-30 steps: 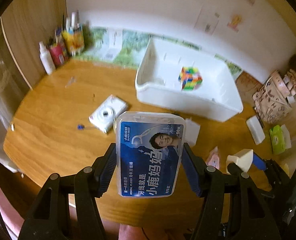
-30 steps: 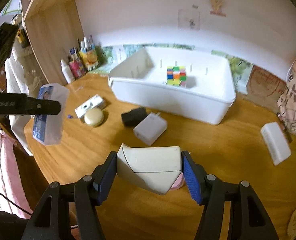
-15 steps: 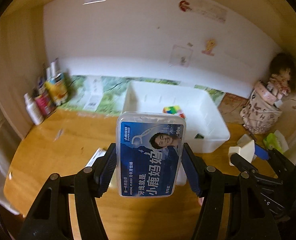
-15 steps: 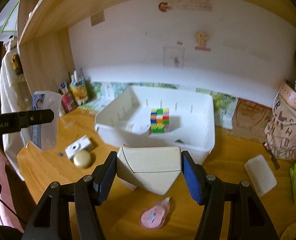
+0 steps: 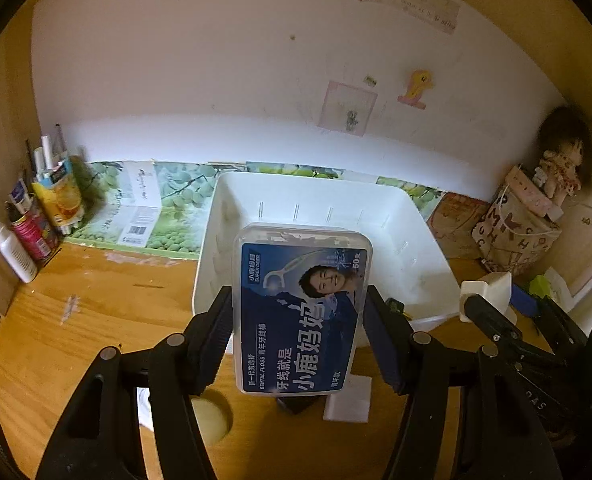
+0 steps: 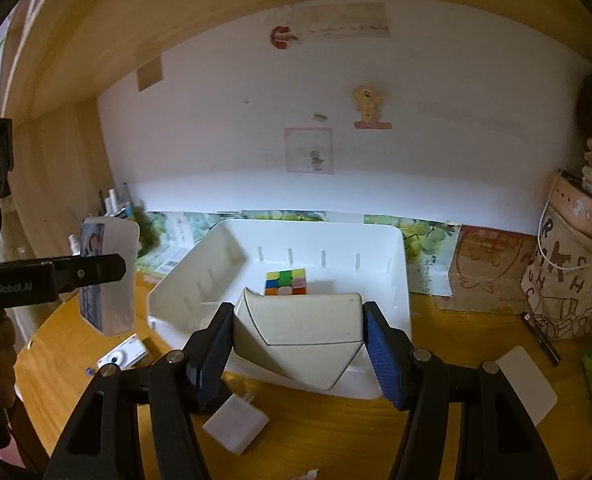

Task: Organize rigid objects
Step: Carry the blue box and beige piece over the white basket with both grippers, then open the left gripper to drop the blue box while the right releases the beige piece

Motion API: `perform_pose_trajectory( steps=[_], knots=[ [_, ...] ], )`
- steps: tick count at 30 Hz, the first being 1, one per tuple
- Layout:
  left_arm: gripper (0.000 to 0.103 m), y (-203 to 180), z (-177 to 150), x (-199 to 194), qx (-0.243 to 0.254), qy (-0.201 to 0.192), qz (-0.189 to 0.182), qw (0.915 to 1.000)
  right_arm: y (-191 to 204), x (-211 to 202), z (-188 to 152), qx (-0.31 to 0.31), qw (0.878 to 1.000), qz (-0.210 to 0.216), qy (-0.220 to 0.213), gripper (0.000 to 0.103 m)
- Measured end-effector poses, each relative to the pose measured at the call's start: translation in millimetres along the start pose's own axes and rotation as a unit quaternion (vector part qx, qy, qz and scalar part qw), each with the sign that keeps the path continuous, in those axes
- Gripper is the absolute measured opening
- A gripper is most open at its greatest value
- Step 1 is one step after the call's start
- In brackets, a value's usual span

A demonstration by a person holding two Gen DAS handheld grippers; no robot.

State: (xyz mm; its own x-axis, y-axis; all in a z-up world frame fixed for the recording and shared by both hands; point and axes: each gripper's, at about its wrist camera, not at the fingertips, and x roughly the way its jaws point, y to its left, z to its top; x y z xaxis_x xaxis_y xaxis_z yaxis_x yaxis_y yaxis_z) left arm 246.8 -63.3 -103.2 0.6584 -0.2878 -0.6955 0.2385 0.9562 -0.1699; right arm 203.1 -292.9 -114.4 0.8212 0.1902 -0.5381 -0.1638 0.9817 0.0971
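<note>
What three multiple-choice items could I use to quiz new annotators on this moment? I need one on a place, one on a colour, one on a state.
1. Where is the puzzle cube?
A. On the desk beside the camera
B. Inside the white bin
C. In the left gripper

2. What colour is the label on the dental floss box?
A. Blue
B. Red
C. Green

3. What is the state of the right gripper?
A. Open and bare
B. Shut on the cream angular object
C. Shut on the white charger

Answers:
1. B: the cube sits on the bin's floor near its back wall.
2. A: the left wrist view shows a blue printed label with white text.
3. B: both fingers press the cream object's sides, while the charger lies on the desk below.
</note>
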Motion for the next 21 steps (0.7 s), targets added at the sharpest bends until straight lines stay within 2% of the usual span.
perform_pose_trajectory(
  steps=[13,21],
  knots=[
    [0.066,-5.2,21.6,69.6,0.018,0.037,-0.005,0.9991,-21.4,52.4,-12.4,0.026,0.998,-0.028,0.042,0.064],
    [0.067,-14.4,31.1,95.6,0.032,0.057,-0.008,0.9978,-28.7,75.5,-17.4,0.040,0.997,-0.033,0.064,0.064]
  ],
)
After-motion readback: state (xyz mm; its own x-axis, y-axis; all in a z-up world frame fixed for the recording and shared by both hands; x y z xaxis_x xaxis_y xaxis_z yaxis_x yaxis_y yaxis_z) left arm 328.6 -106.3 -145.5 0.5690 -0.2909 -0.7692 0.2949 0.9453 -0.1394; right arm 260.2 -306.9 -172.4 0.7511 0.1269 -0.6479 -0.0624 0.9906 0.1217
